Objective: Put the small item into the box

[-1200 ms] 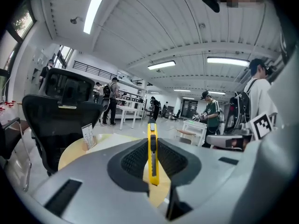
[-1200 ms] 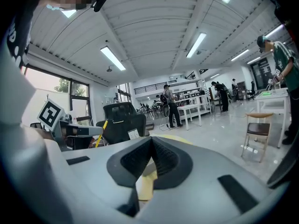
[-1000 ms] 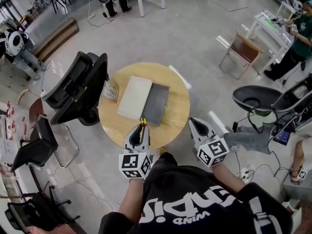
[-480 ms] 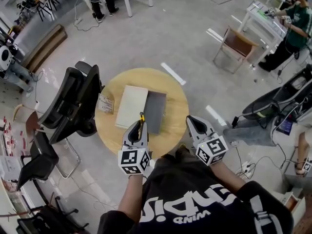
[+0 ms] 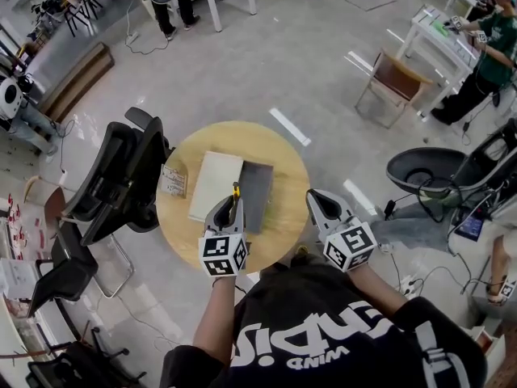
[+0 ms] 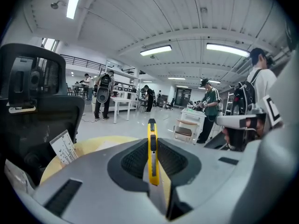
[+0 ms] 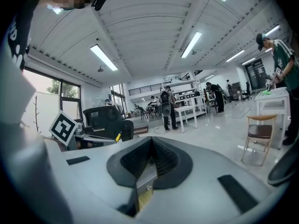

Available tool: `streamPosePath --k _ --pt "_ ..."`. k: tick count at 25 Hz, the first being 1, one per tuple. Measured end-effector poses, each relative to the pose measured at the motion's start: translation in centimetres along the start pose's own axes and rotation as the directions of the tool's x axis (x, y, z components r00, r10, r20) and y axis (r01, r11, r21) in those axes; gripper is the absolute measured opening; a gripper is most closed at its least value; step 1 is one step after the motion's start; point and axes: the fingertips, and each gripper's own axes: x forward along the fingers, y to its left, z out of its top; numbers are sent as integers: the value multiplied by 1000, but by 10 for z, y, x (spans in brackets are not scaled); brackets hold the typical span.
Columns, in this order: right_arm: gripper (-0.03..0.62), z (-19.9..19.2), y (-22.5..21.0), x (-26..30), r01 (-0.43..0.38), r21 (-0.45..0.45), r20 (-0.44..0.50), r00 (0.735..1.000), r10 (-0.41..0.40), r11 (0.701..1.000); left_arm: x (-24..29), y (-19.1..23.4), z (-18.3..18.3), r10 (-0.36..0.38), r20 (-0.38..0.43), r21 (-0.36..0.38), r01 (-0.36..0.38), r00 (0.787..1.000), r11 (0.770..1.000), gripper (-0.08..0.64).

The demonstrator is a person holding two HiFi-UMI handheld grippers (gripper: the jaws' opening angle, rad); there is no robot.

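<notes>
Left gripper [image 5: 233, 202]: clenched on a yellow utility knife [image 6: 152, 146], above the near edge of the round table [image 5: 287, 217].
Right gripper [image 5: 316, 200]: jaws pressed together, nothing between them, at the near-right edge.
Box [image 5: 216, 186]: white and grey halves side by side, table centre.
</notes>
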Motion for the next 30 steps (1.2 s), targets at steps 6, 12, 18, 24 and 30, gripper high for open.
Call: streamPosePath --k 6,12,18,24,30 --pt "1 2 -11 7 -14 4 -5 1000 14 1000 44 2 -30 -8 -116 8 9 993 1000 66" --pt "1 2 -20 11 -11 -2 -6 1000 11 1000 82 7 -79 -7 -256 17 12 967 1000 66" --pt "0 8 -31 13 2 -4 -3 1000 -2 1000 107 15 -120 3 -411 24 7 911 1000 66" --pt "0 6 -39 17 12 -1 -15 1000 -12 1000 120 17 -149 6 -500 19 4 866 1000 66" --pt "0 4 -43 21 12 4 -29 999 -12 1000 126 23 -175 30 -566 17 -25 824 1000 66"
